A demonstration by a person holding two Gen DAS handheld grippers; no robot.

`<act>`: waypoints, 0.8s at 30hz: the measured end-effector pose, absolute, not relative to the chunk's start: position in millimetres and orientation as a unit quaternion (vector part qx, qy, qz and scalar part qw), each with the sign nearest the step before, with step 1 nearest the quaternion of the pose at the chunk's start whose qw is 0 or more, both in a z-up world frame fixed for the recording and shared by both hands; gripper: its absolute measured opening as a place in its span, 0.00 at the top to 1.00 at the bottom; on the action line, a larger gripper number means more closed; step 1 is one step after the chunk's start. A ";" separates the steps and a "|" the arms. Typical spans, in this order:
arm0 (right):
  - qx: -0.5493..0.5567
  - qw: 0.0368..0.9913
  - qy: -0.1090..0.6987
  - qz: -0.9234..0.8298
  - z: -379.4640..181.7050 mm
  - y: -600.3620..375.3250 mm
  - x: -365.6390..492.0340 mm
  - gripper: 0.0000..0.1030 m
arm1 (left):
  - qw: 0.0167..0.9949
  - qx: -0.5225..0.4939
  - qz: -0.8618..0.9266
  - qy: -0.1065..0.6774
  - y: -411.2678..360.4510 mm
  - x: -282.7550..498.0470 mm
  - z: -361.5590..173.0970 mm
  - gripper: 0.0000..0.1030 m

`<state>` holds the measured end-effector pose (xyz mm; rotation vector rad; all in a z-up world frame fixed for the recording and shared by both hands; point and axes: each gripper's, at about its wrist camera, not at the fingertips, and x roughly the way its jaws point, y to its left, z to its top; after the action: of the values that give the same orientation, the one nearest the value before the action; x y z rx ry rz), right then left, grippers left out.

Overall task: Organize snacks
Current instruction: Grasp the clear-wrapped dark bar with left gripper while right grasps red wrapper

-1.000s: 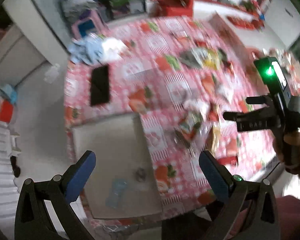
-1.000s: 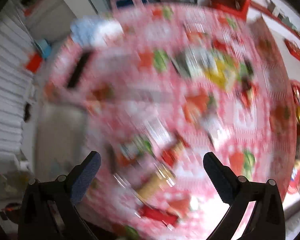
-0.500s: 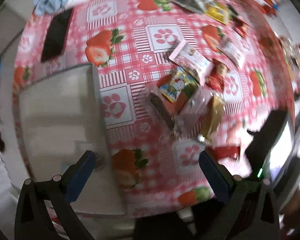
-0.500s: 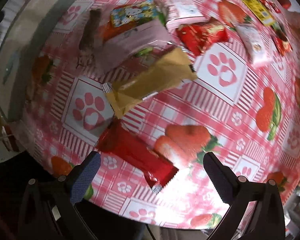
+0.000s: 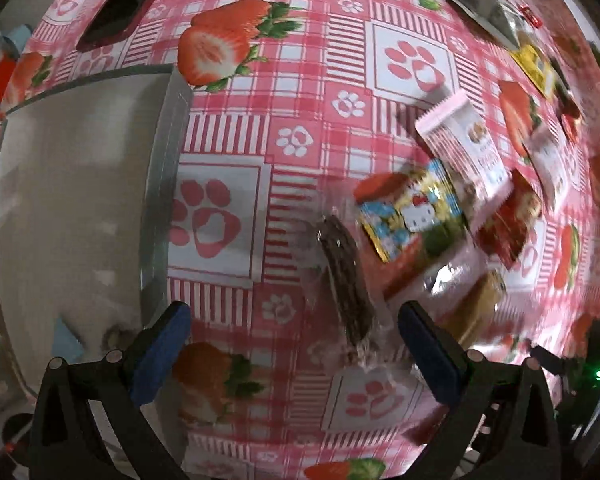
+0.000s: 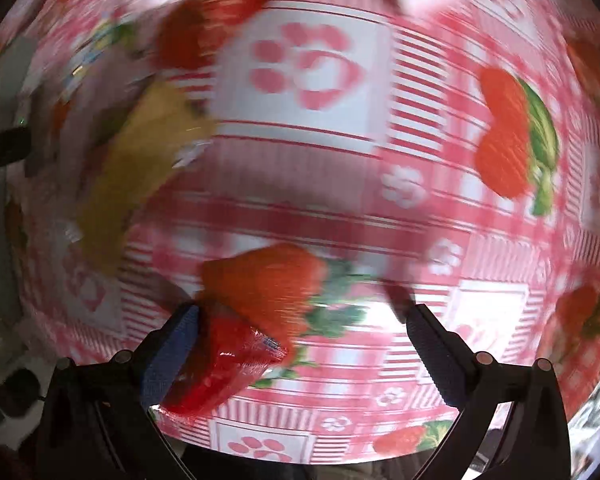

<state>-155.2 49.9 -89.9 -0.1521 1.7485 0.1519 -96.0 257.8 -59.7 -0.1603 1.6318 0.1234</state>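
L gripper (image 5: 292, 350) jaws wide over dark bar (image 5: 346, 276); R gripper (image 6: 300, 344) wide beside red pack (image 6: 224, 364).

tablecloth (image 5: 300, 128): red-white check, strawberries, paws | tray (image 5: 72, 200): grey | wrapper (image 6: 224, 364): red

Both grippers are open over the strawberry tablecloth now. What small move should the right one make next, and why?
Probably shift the right gripper slightly to its left to centre it, then close. The shiny red snack wrapper lies against the left finger's blue pad, far from the other finger, so the gripper is off-centre. The view is blurred, so contact is uncertain.
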 end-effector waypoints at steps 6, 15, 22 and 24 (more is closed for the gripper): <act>0.020 0.626 0.779 0.038 -83.4 14.0 -159.6 0.00 | 0.683 -0.067 0.067 0.724 255.1 -85.0 -67.7 0.00; 0.119 0.555 0.823 0.002 -104.9 7.0 -216.5 0.00 | 0.674 -0.048 0.078 0.733 252.3 -76.5 -91.5 0.00; -0.001 0.596 0.803 -0.028 -99.6 -4.7 -218.9 0.00 | 0.679 -0.048 0.070 0.729 256.5 -77.8 -94.2 0.00; 0.019 0.593 0.804 -0.029 -98.2 -14.4 -220.6 0.00 | 0.676 -0.067 0.068 0.731 257.5 -75.7 -94.0 0.00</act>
<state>-220.6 -14.4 -98.2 0.0431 1.8692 -0.0669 -75.7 257.5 -94.0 -0.1514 1.6437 0.1524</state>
